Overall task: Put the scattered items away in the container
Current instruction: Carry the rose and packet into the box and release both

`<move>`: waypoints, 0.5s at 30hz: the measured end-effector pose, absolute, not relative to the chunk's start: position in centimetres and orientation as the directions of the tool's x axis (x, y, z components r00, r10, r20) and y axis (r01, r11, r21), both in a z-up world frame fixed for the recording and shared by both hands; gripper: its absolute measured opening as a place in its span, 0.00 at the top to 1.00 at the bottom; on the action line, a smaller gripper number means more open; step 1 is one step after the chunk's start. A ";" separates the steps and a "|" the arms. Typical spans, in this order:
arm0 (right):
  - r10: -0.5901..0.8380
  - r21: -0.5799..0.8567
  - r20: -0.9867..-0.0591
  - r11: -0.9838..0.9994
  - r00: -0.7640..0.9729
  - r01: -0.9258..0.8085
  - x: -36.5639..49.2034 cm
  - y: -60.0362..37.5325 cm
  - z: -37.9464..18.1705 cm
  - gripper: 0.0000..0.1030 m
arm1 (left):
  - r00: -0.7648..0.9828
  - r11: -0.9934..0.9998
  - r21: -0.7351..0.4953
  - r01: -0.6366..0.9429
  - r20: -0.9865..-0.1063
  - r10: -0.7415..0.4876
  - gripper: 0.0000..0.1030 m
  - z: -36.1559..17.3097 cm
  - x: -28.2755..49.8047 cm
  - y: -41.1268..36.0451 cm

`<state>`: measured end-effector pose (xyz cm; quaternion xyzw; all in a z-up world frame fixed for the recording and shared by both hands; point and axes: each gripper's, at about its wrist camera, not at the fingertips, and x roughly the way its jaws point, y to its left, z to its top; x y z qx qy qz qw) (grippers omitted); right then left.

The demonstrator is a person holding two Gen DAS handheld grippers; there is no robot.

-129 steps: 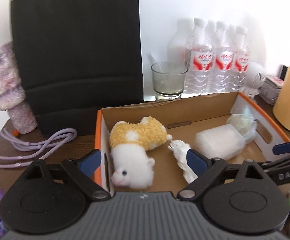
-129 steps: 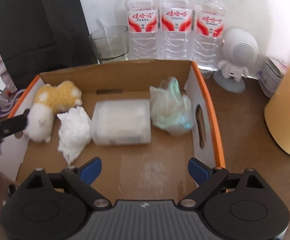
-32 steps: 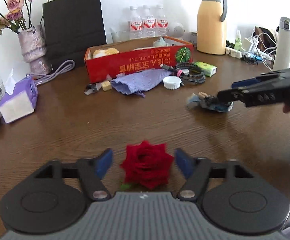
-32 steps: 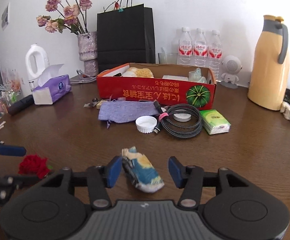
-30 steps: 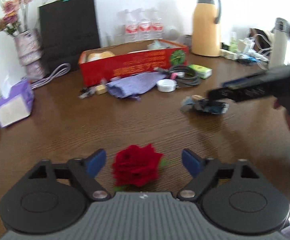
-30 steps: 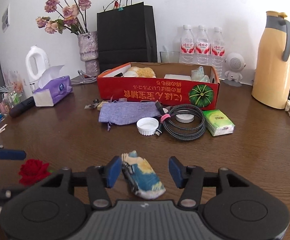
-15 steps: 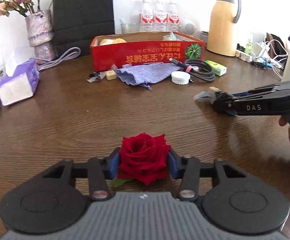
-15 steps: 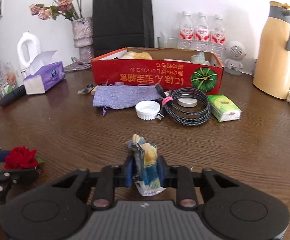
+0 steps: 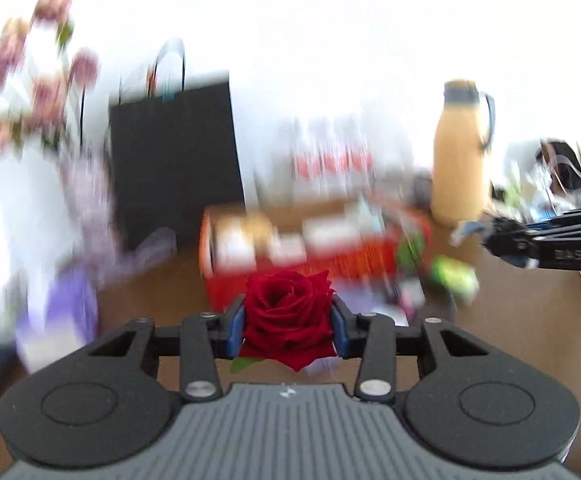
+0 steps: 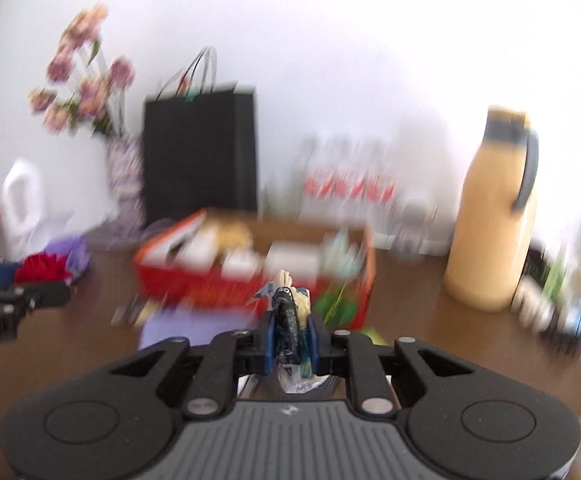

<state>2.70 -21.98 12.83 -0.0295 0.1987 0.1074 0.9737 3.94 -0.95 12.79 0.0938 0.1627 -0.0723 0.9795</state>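
My left gripper (image 9: pixel 288 322) is shut on a red rose (image 9: pixel 286 300), lifted above the brown table. In the right wrist view the rose (image 10: pixel 42 266) shows at the far left, in the left gripper (image 10: pixel 10 276). My right gripper (image 10: pixel 290 332) has its jaws closing on a crumpled blue and yellow wrapper (image 10: pixel 292 304), which the pads press. The left wrist view has that wrapper (image 9: pixel 464 230) at the tip of the right gripper (image 9: pixel 490 236) on the right. The red cardboard box (image 9: pixel 330 260) stands ahead of both, blurred, with several items inside; its red front (image 10: pixel 194 280) faces me.
Behind the box stand a black paper bag (image 10: pixel 200 152), water bottles (image 10: pixel 346 188) and a yellow thermos jug (image 10: pixel 494 220). A vase of pink flowers (image 10: pixel 124 176) and a purple tissue pack (image 9: pixel 62 312) are on the left. A purple pouch (image 10: pixel 186 324) and a green packet (image 9: pixel 452 276) lie before the box.
Both grippers closed on their items, the left on the rose and the right on the wrapper, and lifted them off the table. Both views now look more level and are blurred.
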 end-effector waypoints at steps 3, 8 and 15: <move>0.208 0.002 -0.373 0.975 0.904 -0.223 7.8 -23.1 17.6 0.85 | 0.945 0.963 0.186 0.194 -0.299 -0.132 0.57 16.5 10.3 -1.7; 0.199 0.052 -0.545 0.978 0.814 -0.204 20.5 -23.1 19.4 0.84 | 0.834 0.974 0.034 0.222 -0.525 -0.172 0.56 16.6 23.7 -2.7; 0.185 0.082 -0.794 0.976 0.579 -0.199 31.1 -20.2 10.1 0.84 | 0.680 0.989 0.092 0.120 -0.733 -0.015 0.56 7.9 33.7 -3.0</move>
